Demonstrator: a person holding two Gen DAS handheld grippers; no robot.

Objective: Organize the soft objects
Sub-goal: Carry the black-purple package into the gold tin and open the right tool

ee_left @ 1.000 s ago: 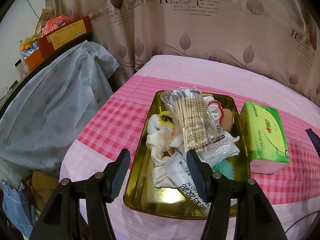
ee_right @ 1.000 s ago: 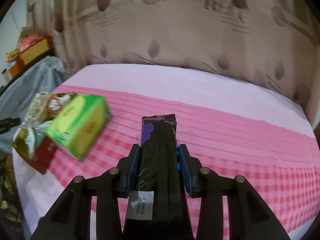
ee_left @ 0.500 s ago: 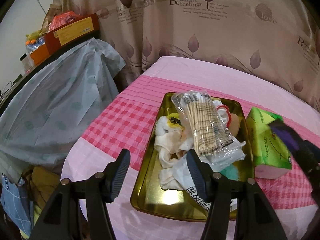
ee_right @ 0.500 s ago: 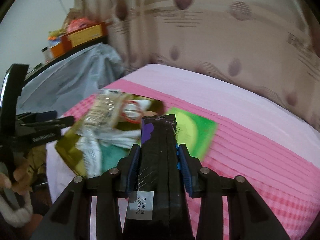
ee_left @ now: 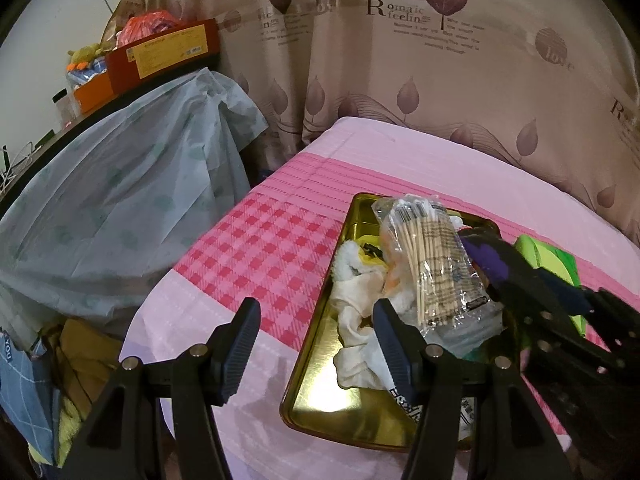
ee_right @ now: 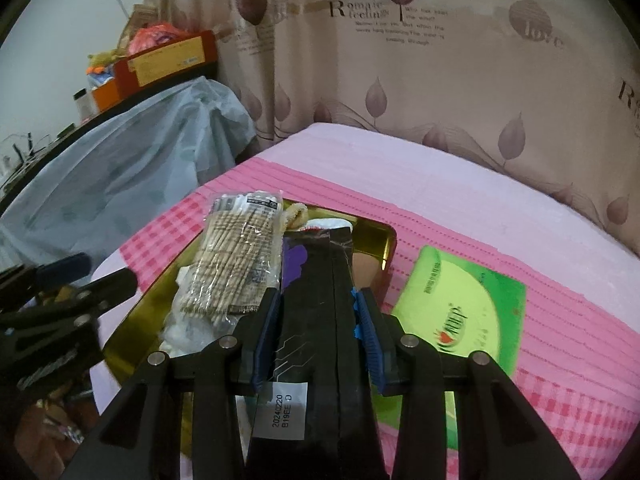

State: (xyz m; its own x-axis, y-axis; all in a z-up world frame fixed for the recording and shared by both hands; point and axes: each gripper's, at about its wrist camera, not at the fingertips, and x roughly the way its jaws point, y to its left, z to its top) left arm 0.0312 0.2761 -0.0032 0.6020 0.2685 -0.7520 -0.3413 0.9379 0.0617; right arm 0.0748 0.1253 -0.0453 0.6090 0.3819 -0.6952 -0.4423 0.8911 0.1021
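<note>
A gold tray [ee_left: 320, 396] on the pink checked bed holds white cloths [ee_left: 356, 312], a clear bag of cotton swabs [ee_left: 432, 264] and other soft items. My right gripper [ee_right: 316, 320] is shut on a black packet with a purple patch [ee_right: 316, 280] and holds it over the tray [ee_right: 384, 240], beside the swab bag [ee_right: 232, 264]. The packet also shows in the left wrist view [ee_left: 492, 256]. My left gripper [ee_left: 316, 344] is open and empty, low at the tray's near left edge.
A green tissue pack [ee_right: 464, 308] lies right of the tray; it shows in the left wrist view [ee_left: 560, 264]. A plastic-covered piece of furniture [ee_left: 100, 200] with boxes [ee_left: 160, 56] on top stands left of the bed. A curtain [ee_left: 440, 60] hangs behind.
My right gripper has swung left with the black packet, from over the bare bed to over the tray. My left gripper has shifted left, so the tray sits further right in its view.
</note>
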